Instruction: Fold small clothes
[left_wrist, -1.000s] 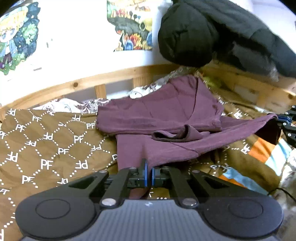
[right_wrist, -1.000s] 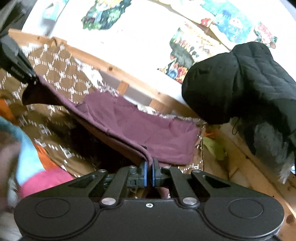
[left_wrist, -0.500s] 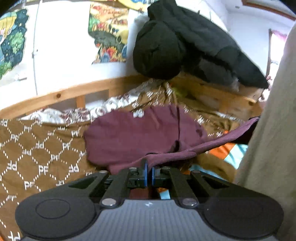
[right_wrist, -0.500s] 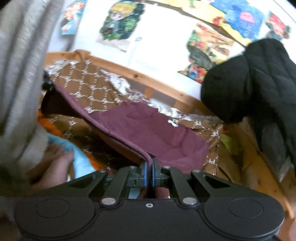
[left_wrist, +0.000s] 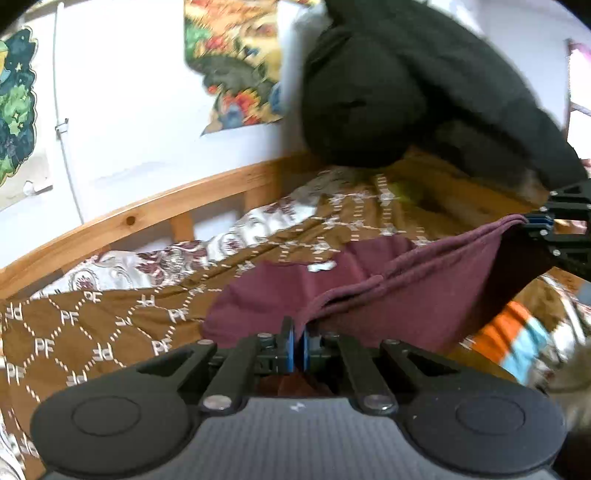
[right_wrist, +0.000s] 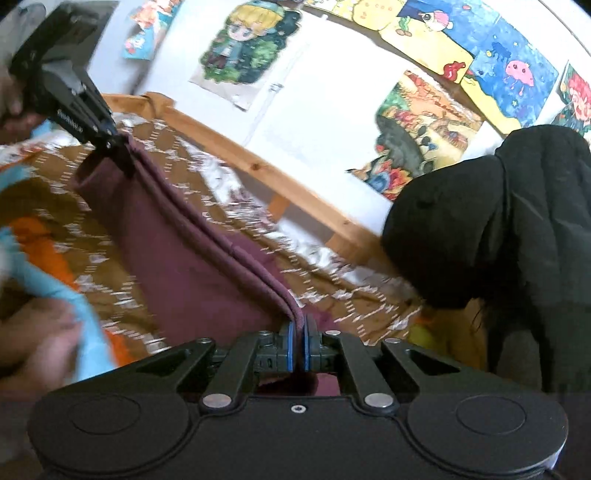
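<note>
Two grippers share one hem. In the left wrist view, the left gripper (left_wrist: 298, 345) has its blue pads pinched tight on the edge of the maroon garment (left_wrist: 388, 295), which stretches to the right gripper (left_wrist: 532, 224) at the frame's right edge, its lower part draping toward the brown patterned blanket (left_wrist: 92, 332). To fold cleanly, both hands should probably keep that edge taut and level, then lay it down evenly. In the right wrist view, the right gripper (right_wrist: 298, 345) is likewise clamped on the doubled, ribbed-looking hem (right_wrist: 221, 240), running up to the left gripper (right_wrist: 122, 155). The cloth looks soft, thin, matte knit. A puffy black jacket (right_wrist: 498, 221) slumps against the wooden bed rail (right_wrist: 258, 173).
</note>
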